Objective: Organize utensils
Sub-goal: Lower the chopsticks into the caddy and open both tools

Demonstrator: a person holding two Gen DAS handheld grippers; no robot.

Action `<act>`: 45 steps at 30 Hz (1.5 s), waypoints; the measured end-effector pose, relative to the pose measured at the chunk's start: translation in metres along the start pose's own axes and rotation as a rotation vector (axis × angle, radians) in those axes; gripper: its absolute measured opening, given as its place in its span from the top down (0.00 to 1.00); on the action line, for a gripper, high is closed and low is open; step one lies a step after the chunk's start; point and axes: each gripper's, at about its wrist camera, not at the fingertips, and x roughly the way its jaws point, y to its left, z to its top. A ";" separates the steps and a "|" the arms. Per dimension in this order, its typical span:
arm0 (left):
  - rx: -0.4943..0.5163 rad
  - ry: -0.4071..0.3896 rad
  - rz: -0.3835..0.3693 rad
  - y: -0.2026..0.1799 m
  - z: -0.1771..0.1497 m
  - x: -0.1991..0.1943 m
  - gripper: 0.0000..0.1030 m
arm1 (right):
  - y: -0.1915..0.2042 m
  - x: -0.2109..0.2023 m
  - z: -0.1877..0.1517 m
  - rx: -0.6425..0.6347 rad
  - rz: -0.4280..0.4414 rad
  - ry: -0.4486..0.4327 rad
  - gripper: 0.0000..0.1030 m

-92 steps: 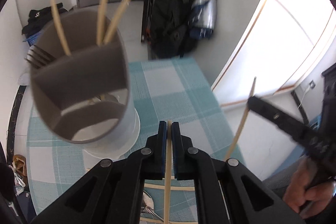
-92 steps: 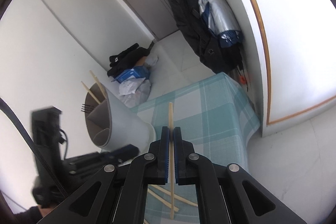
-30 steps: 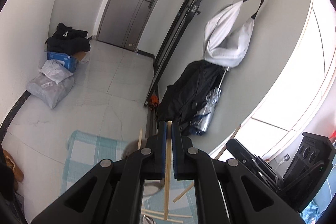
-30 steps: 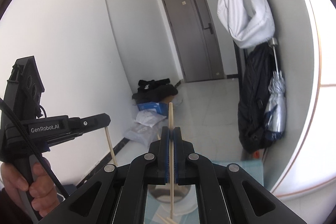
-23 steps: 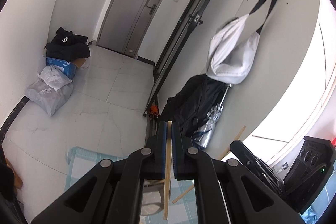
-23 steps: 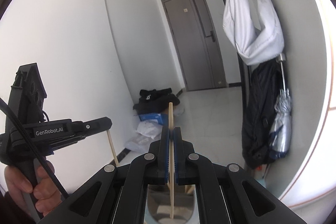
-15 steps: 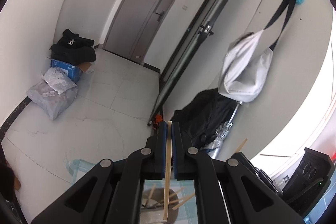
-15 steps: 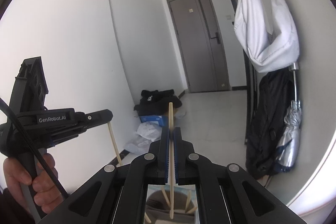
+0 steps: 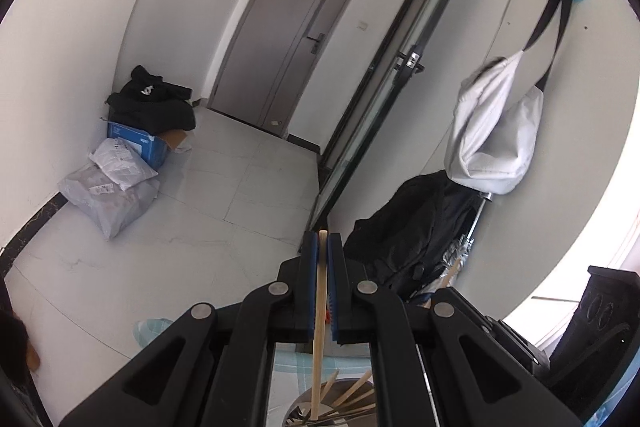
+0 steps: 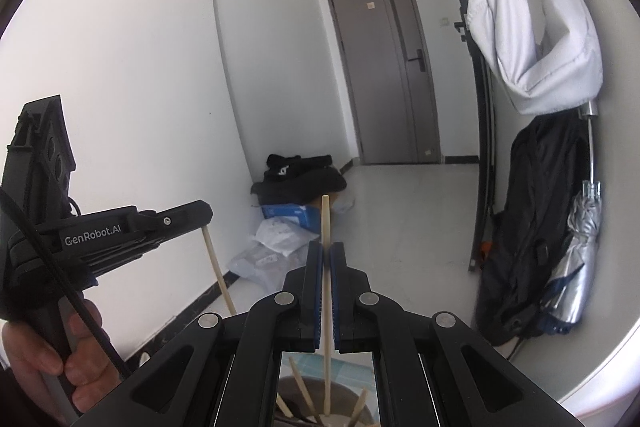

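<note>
Left wrist view: both grippers clamp upright chopsticks (image 9: 319, 311) between their jaws.

Upright chopsticks (image 10: 298, 385) crowd holder mouth (image 10: 352, 397), open air above

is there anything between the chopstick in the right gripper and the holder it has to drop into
Nothing visible blocks it. The right gripper holds its chopstick upright, lower end over the holder. Chopsticks already inside lean beside it and crowd the opening. The left gripper stays off to the side.
</note>
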 end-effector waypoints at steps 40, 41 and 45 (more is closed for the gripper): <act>0.085 0.268 0.020 -0.009 -0.078 0.000 0.95 | -0.006 0.011 -0.077 -0.040 0.079 0.251 0.95; 0.081 0.270 0.021 -0.009 -0.078 -0.003 0.93 | -0.007 0.009 -0.077 -0.034 0.080 0.252 0.94; 0.072 0.269 0.042 -0.011 -0.077 -0.012 0.78 | -0.008 -0.002 -0.075 -0.028 0.091 0.250 0.94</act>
